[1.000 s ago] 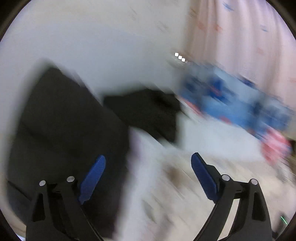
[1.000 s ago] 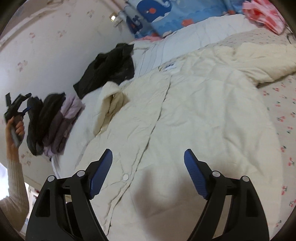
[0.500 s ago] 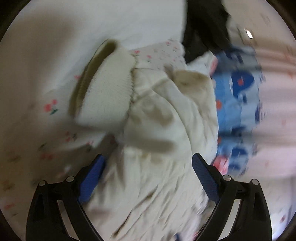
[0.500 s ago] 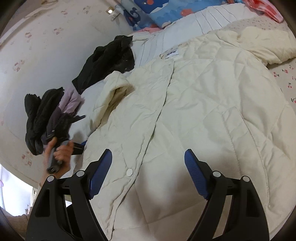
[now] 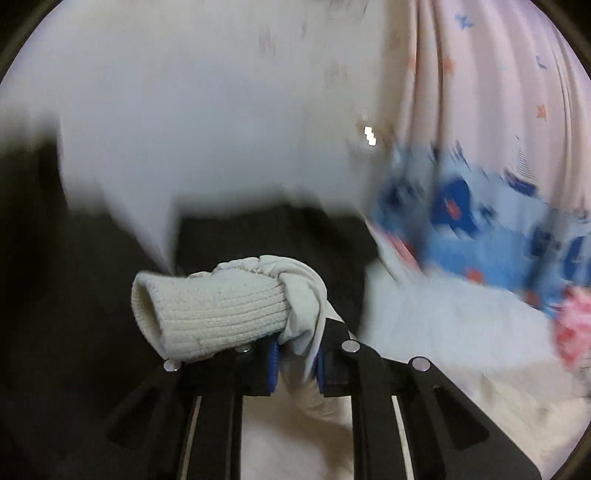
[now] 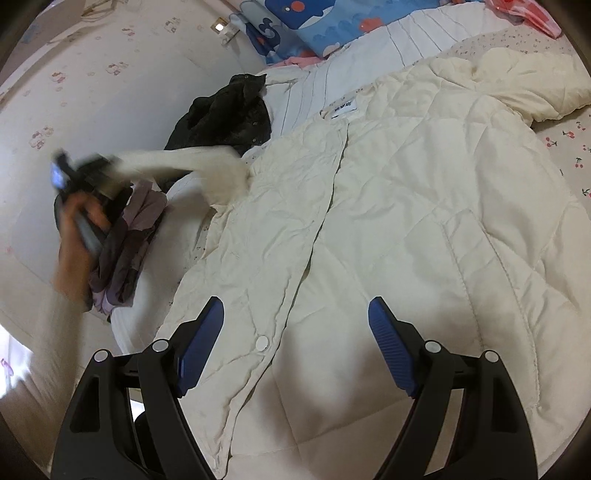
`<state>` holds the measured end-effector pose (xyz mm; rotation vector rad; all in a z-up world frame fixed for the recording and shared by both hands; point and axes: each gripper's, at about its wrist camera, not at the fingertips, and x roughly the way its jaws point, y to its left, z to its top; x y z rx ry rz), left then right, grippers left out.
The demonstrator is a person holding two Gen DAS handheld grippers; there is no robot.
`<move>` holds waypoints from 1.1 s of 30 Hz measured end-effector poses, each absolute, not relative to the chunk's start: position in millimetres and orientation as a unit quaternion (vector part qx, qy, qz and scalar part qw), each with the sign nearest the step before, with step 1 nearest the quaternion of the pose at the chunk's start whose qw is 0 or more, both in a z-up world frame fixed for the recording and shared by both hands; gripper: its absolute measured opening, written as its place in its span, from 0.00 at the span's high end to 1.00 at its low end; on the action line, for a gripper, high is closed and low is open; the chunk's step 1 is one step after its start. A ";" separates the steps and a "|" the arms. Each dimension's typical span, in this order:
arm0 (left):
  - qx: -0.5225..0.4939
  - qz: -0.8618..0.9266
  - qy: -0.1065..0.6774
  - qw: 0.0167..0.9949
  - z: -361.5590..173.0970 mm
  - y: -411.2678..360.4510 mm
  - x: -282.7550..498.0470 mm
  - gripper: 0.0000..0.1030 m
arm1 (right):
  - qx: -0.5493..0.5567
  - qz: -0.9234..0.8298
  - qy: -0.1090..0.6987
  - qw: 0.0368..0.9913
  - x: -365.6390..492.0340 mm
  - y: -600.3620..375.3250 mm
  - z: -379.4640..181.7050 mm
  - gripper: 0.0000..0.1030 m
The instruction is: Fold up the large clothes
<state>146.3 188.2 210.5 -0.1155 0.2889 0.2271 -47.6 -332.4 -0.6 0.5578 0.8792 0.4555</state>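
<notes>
- Jacket [image 6: 388, 221], cream and quilted, lies face up across the bed [image 6: 569, 140], spread from the near edge to the far pillows, front placket running down its middle with a round snap [image 6: 263, 343] showing near my right tongs.
- Its left sleeve [image 6: 207, 170] is no longer crumpled beside the body: a second ago it lay bunched there, and now it is stretched out to the left, lifted off the bed.
- Left tongs [image 5: 295, 360] were wide open a second ago and have snapped closed on the sleeve just behind the ribbed cuff [image 5: 210, 314]; the cuff sticks out past the blue pads.
- I read that as the sleeve being secured for pulling straight, the step before folding it in over the chest.
- Right tongs [image 6: 295, 347] hang wide open over the lower front, holding nothing, much as they did a second ago.
- Shell fabric is thin, smooth and finely creased over puffy fill, stitched in large diamonds; the cuff is thick rib knit, a soft tube shape.
- Beyond the jacket, at far left, a dark garment [image 6: 225, 114] sits heaped, and a purple and black pile [image 6: 125, 240] lies beside the hand [image 6: 79, 236].
- Bed sheet carries small cherry prints; a blue whale-print pillow [image 6: 317, 18] sits at the far end.
</notes>
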 end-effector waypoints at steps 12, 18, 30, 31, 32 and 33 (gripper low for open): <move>-0.067 0.231 0.282 0.929 350.4 397.6 203.2 0.17 | 0.240 0.190 0.498 0.811 -32.0 -321.5 -29.6 0.18; -0.019 0.132 0.204 0.970 366.7 386.4 155.7 0.07 | 0.263 0.191 0.426 0.844 -54.2 -345.1 7.7 0.17; 0.031 -0.062 0.518 0.852 109.8 455.8 130.4 0.07 | 0.253 0.025 0.497 0.830 -172.3 -471.7 -7.9 0.14; 0.024 -0.068 0.532 0.844 106.0 464.7 125.6 0.07 | 0.259 0.031 0.506 0.822 -177.9 -470.1 -14.2 0.14; 0.013 -0.077 0.541 0.837 104.5 482.2 127.8 0.07 | 0.262 0.042 0.511 0.818 -182.1 -464.6 -18.5 0.14; 0.002 -0.087 0.549 0.831 104.8 496.3 131.2 0.08 | 0.256 0.053 0.510 0.820 -186.2 -454.5 -19.7 0.14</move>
